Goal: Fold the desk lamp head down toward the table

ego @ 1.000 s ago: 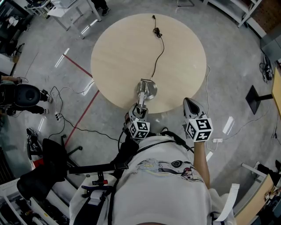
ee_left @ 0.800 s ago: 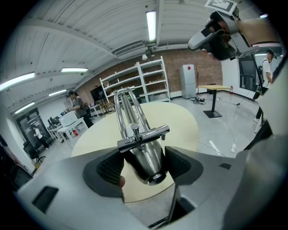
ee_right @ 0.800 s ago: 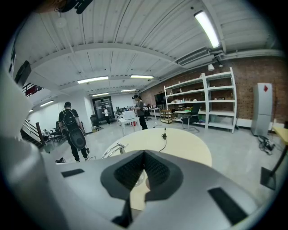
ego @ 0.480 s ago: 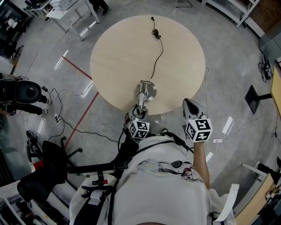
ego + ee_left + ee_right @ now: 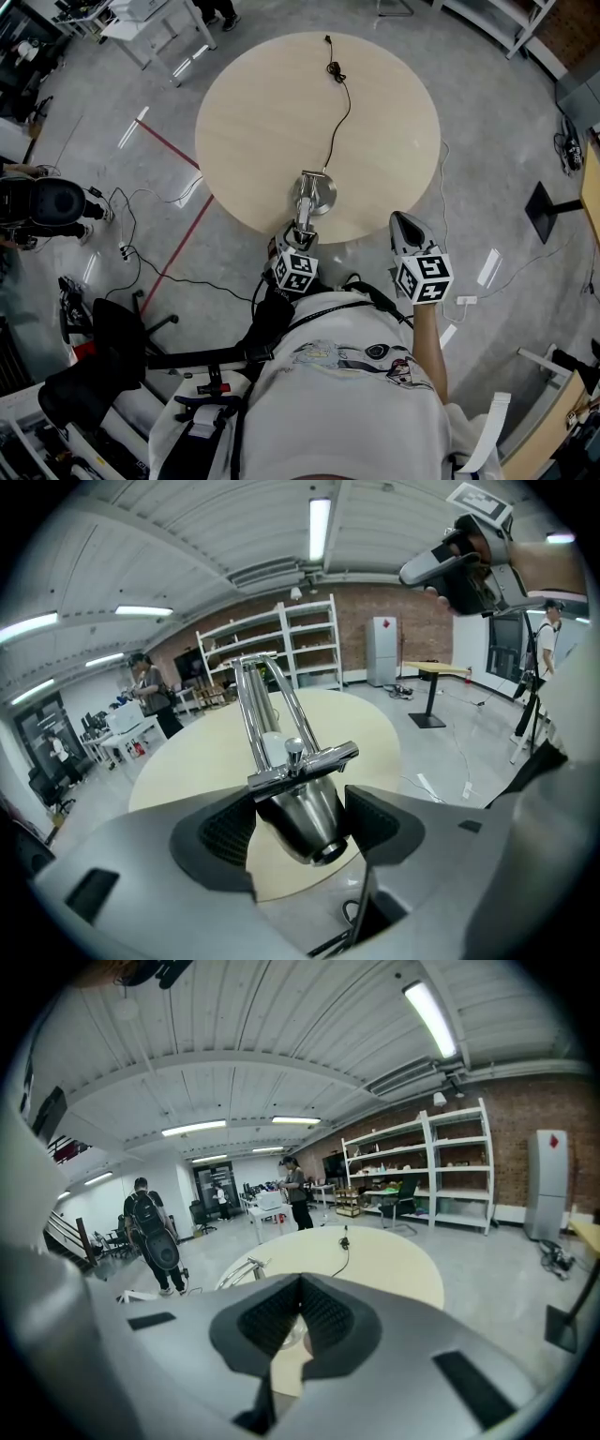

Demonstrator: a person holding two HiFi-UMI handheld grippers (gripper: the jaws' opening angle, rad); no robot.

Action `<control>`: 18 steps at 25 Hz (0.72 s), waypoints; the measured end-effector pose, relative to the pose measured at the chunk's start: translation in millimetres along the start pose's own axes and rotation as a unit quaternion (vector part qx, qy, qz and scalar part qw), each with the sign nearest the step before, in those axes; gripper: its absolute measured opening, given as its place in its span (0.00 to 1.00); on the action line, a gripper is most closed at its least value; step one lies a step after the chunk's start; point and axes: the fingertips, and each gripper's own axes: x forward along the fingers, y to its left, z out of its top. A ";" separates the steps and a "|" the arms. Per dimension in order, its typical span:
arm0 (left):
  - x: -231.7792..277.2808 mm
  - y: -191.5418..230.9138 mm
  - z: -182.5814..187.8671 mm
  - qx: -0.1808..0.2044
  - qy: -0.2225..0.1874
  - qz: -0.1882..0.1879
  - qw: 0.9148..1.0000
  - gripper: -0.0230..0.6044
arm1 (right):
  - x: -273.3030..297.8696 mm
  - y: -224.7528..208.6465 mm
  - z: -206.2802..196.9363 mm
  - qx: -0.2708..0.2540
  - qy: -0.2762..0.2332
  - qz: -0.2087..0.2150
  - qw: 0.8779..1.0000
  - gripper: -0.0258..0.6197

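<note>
At table [image 5: 281,112] | L tongs [image 5: 302,836] opening round lamp head [image 5: 307,808], prob. loose | R tongs [image 5: 299,1314] shut

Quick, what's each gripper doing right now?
Left gripper: open, fingers just been opening, shiny silver metal lamp head between them.
Right gripper: closed, holding nothing.

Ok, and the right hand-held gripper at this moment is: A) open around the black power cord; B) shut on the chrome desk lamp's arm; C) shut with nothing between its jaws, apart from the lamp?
C: the right gripper view shows the right hand-held gripper with jaws together and nothing between them, and the head view shows it apart from the chrome desk lamp.
</note>
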 end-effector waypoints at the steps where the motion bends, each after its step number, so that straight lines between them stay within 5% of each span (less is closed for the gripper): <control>1: -0.8 0.3 0.4 -0.003 -0.002 -0.003 1.000 0.48 | -0.1 0.2 -0.6 0.001 0.000 0.000 1.000 0.05; 18: -46.8 5.9 -2.7 -0.058 -0.035 -0.048 0.997 0.55 | 0.6 4.3 -11.0 0.012 0.005 0.014 1.000 0.05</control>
